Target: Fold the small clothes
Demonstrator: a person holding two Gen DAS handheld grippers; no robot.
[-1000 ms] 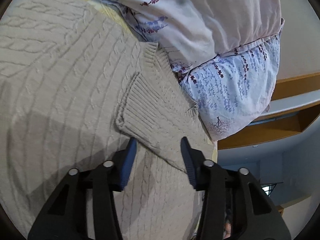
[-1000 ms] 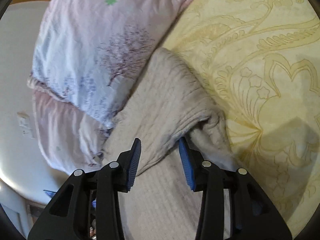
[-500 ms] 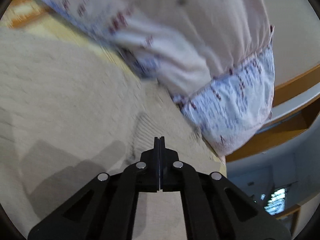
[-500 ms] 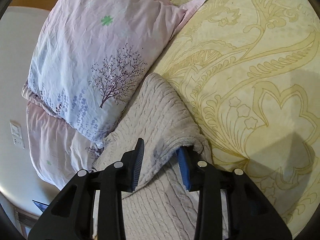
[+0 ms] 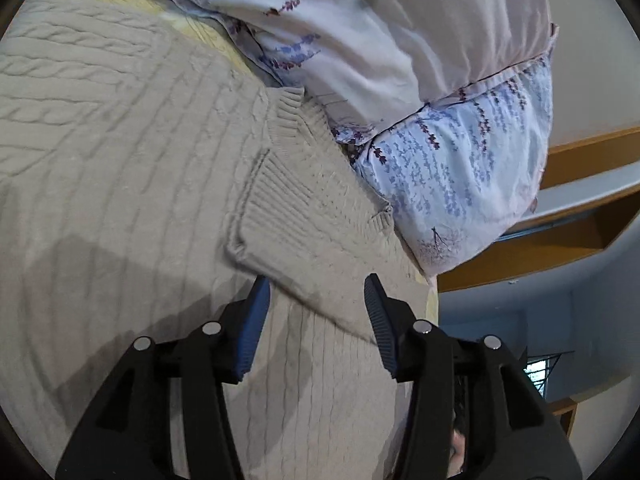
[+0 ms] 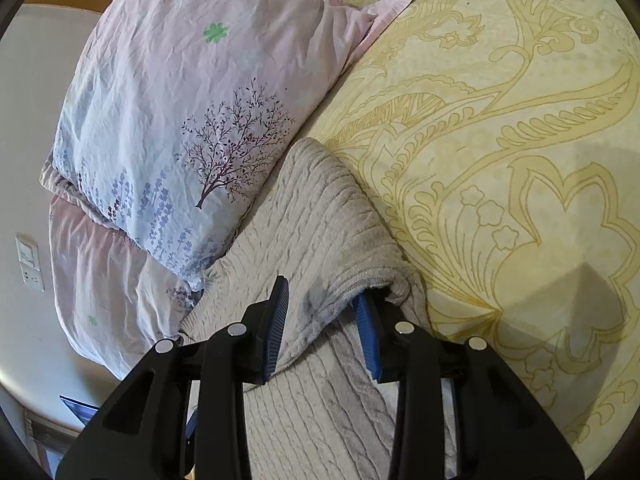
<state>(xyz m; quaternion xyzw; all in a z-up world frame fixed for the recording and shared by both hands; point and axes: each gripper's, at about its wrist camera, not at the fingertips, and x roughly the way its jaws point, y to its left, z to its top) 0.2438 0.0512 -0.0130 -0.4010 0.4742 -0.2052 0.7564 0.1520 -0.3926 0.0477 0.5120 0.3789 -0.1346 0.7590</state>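
Note:
A beige cable-knit sweater [image 5: 120, 168] lies on the bed. One sleeve is folded across its body, its ribbed cuff [image 5: 276, 216] just ahead of my left gripper [image 5: 316, 292], which is open and empty above the sleeve. In the right wrist view the sweater [image 6: 316, 224] has a folded edge raised between the jaws of my right gripper [image 6: 324, 300]. The jaws stand apart around the fold; the right blue pad [image 6: 366, 332] sits under the fabric edge.
Two floral pillows [image 5: 400, 40] lie against the sweater's far side, also in the right wrist view [image 6: 192, 112]. The yellow patterned bedsheet [image 6: 500, 140] spreads to the right. A wooden headboard shelf [image 5: 560, 240] and a wall switch [image 6: 28, 260] are beyond the bed.
My left gripper was open, shut half a second ago, and is open again over the sleeve. My right gripper has drawn back slightly while the fold stays between its jaws.

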